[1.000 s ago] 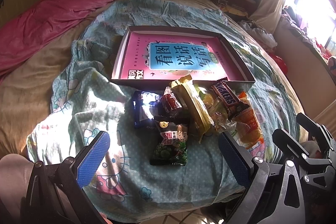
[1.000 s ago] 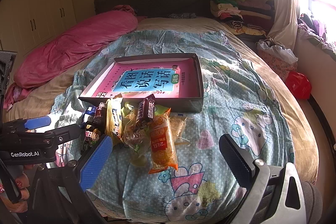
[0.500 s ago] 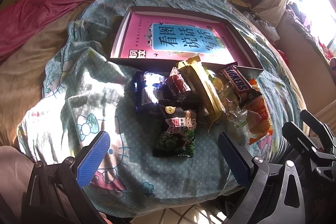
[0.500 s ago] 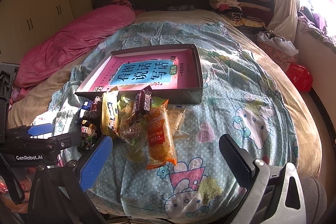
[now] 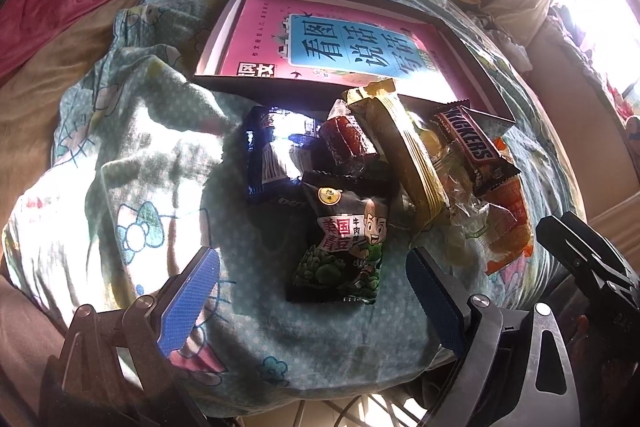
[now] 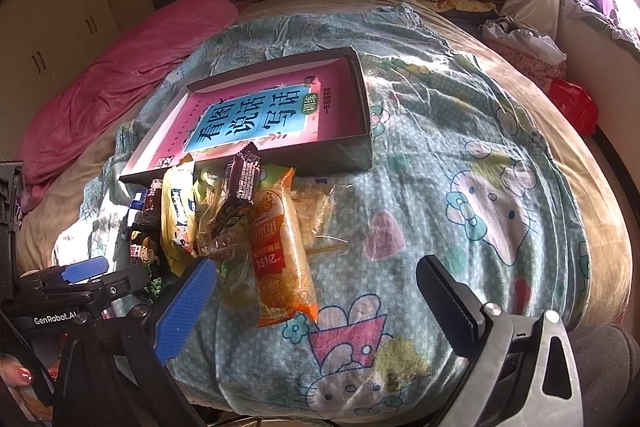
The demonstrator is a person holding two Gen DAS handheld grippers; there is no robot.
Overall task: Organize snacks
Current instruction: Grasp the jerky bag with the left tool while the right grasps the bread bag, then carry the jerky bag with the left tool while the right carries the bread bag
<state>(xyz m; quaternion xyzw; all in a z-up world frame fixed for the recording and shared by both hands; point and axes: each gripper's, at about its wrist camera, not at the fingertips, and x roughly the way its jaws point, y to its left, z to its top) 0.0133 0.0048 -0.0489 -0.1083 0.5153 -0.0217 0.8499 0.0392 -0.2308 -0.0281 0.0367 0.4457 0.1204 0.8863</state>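
Nothing sorted yet, as far as both views tell: shallow box (image 5: 224, 39) on the blanket (image 5: 168, 155) holding only a pink-and-blue book (image 5: 320, 47), no snack inside it. All snacks heaped just in front of the box's near wall, some leaning against it.

Left to right in the left wrist view: dark blue packet (image 5: 272, 159) in glare; small red wrapped piece (image 5: 348, 143); below these, the green-pea bag (image 5: 344, 247) with a cartoon figure, lying flat and nearest the camera; long yellow-gold pack (image 5: 408, 155) tilted up against the box; Snickers bar (image 5: 472, 151) resting on crumpled clear wrappers; orange pack (image 5: 512, 227) at the far right, mostly hidden.

Left gripper (image 5: 312, 291) spread wide but closing slightly, pointed steeply down, the pea bag lying ahead between the blue pads without contact. Grasping nothing. Probably the first pick, judging from the aim.

Right gripper (image 6: 316, 299) released and wide, empty, hovering with the orange pack (image 6: 280, 251) just ahead between its fingers, untouched.

Whole job left: every snack to be moved and arranged, presumably into the box.

Only the right wrist view gives the orange pack full length, the clear packet beside it, the left gripper's body low at the left, and painted fingernails (image 6: 20, 375) below it. Only the left wrist view shows the blue packet and pea bag clearly.
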